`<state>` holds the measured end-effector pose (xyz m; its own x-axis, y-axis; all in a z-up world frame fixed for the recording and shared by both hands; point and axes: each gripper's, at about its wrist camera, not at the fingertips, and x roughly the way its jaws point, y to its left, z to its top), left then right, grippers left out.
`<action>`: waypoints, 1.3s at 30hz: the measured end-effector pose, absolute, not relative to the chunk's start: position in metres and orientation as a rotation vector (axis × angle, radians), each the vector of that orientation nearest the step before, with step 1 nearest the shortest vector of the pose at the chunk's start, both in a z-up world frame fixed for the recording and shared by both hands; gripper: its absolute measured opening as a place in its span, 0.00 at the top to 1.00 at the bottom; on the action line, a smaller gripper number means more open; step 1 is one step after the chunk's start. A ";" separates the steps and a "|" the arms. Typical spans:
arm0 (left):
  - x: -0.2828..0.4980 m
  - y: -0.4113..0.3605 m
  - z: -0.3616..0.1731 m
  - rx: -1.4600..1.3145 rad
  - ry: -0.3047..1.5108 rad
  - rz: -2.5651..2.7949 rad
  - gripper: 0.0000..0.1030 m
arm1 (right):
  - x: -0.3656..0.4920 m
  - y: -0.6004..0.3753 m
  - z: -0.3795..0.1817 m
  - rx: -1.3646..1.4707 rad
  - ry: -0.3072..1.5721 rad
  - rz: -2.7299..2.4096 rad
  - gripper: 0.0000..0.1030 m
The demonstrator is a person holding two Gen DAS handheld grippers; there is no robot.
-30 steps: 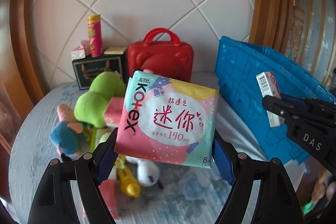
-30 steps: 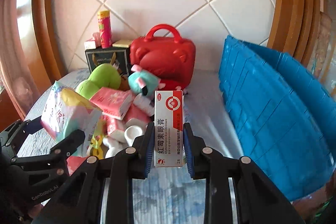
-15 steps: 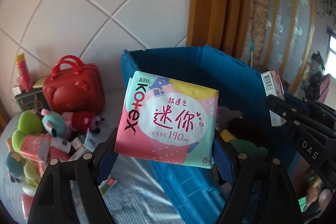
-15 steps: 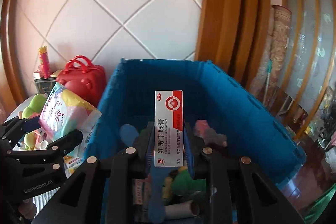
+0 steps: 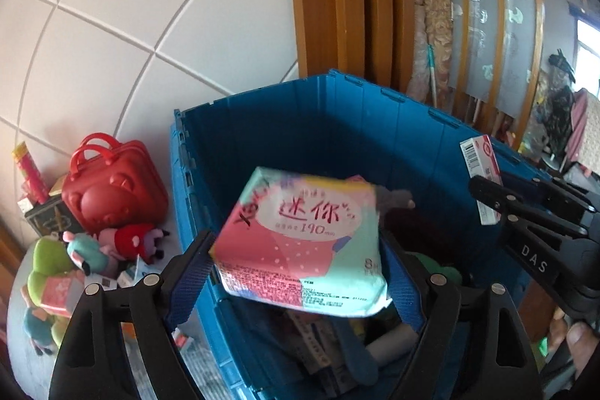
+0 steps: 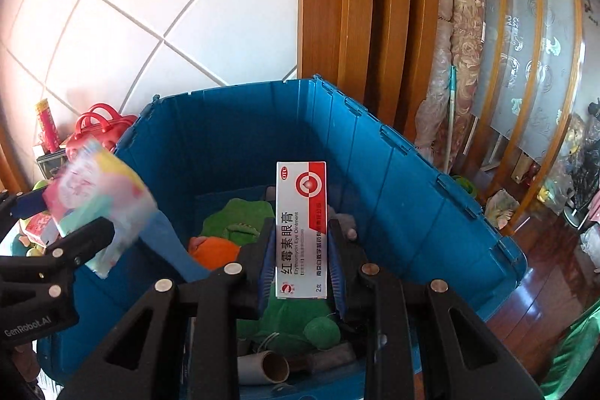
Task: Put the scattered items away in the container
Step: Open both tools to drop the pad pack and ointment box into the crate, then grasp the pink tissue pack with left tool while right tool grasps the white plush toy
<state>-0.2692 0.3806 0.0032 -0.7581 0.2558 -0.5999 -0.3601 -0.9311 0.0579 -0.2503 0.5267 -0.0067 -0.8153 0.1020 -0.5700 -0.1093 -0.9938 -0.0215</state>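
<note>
The blue crate (image 6: 412,175) already holds plush toys and a cardboard tube, and now the left gripper (image 5: 300,283), jaws just spread, lets the sanitary-pad pack (image 5: 303,242) tumble over it while the right gripper (image 6: 302,261) clamps an eye-ointment box (image 6: 301,227) above it, with a red case (image 5: 112,190) and toys left outside.

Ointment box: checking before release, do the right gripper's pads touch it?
Touching. The right wrist view shows both blue pads pressed against the ointment box sides, right gripper shut.
</note>
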 end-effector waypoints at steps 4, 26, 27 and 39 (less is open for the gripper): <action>-0.265 0.382 0.002 -0.891 0.232 2.634 0.15 | -0.248 0.532 -0.005 -0.887 0.050 2.911 0.18; -0.217 0.261 0.001 -0.891 0.055 2.854 0.11 | -0.221 0.455 0.006 -0.828 -0.002 3.056 0.00; -0.214 0.247 0.001 -0.891 0.040 2.875 0.10 | -0.220 0.444 0.007 -0.822 -0.011 3.074 0.00; -0.187 0.052 -0.051 -1.072 -0.031 3.043 0.01 | -0.199 0.265 0.006 -0.828 -0.124 3.269 0.00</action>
<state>-0.1872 0.0523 -0.0511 -0.7759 -0.0740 -0.6266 0.0868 -0.9962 0.0101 -0.1992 0.2648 0.0060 -0.8542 -0.2056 -0.4776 0.2411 -0.9704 -0.0135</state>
